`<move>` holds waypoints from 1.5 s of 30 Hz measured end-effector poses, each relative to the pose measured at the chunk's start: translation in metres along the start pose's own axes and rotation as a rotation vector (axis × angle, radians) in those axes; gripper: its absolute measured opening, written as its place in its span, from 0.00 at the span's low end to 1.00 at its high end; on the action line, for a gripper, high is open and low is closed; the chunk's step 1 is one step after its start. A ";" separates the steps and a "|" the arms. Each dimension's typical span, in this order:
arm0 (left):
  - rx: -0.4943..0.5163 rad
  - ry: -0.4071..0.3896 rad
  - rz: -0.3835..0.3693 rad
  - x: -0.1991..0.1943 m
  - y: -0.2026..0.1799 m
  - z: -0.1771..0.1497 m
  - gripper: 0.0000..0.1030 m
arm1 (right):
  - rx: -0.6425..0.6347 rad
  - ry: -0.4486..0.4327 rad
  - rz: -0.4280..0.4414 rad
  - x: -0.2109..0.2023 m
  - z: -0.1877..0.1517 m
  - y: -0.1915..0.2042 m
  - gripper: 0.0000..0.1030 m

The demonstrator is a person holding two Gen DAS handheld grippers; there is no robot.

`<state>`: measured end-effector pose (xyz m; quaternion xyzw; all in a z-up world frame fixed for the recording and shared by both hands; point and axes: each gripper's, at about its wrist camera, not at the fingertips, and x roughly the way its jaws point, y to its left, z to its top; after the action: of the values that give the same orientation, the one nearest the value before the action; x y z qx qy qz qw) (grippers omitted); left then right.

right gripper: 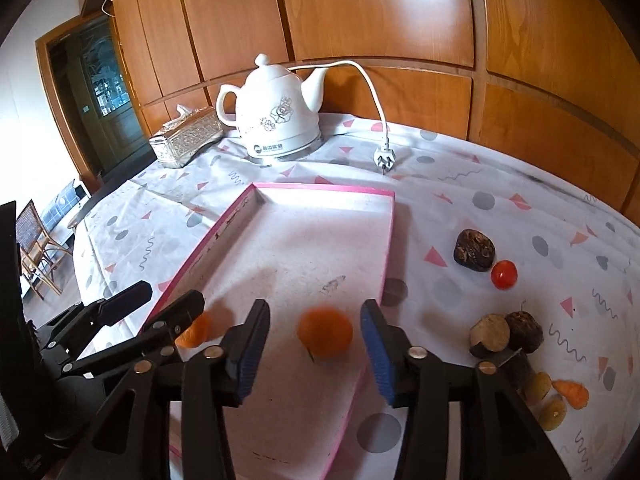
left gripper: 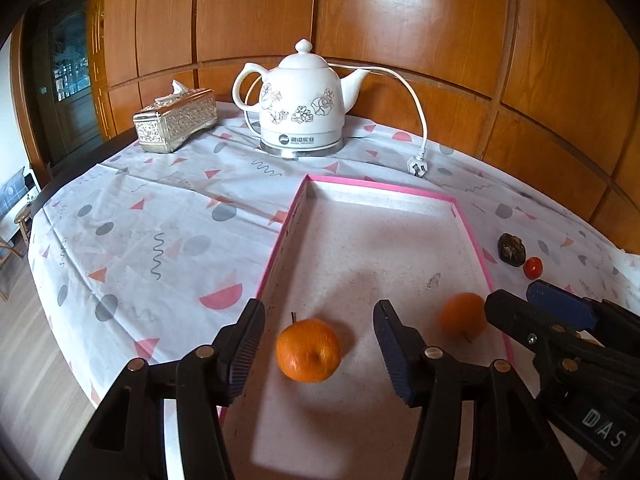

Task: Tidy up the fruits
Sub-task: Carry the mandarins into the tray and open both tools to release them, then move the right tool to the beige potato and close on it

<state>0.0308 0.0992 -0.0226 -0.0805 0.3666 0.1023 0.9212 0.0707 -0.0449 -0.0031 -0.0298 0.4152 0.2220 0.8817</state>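
Pink tray (left gripper: pixel 472 240), orange (left gripper: pixel 308 349) between left gripper (left gripper: pixel 320 344) fingers, untouched

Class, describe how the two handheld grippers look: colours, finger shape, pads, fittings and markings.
Both the left gripper and the right gripper are black plastic, with two angular fingers, ribbed dark-blue pads and round metal rivets. The right one's body bears white letters "DAS".
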 end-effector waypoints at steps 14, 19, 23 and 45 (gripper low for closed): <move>0.074 0.003 -0.093 -0.015 -0.037 -0.009 0.61 | 0.111 -0.026 -0.114 -0.037 -0.039 -0.050 0.49; 0.121 0.013 -0.157 -0.018 -0.053 -0.014 0.61 | 0.190 -0.025 -0.155 -0.049 -0.055 -0.079 0.49; 0.156 0.023 -0.208 -0.020 -0.067 -0.017 0.61 | 0.268 -0.023 -0.203 -0.061 -0.070 -0.109 0.49; 0.293 0.066 -0.352 -0.022 -0.121 -0.030 0.61 | 0.372 0.039 -0.275 -0.055 -0.097 -0.176 0.37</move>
<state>0.0259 -0.0272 -0.0202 -0.0117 0.3879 -0.1170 0.9142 0.0436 -0.2463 -0.0491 0.0728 0.4580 0.0188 0.8858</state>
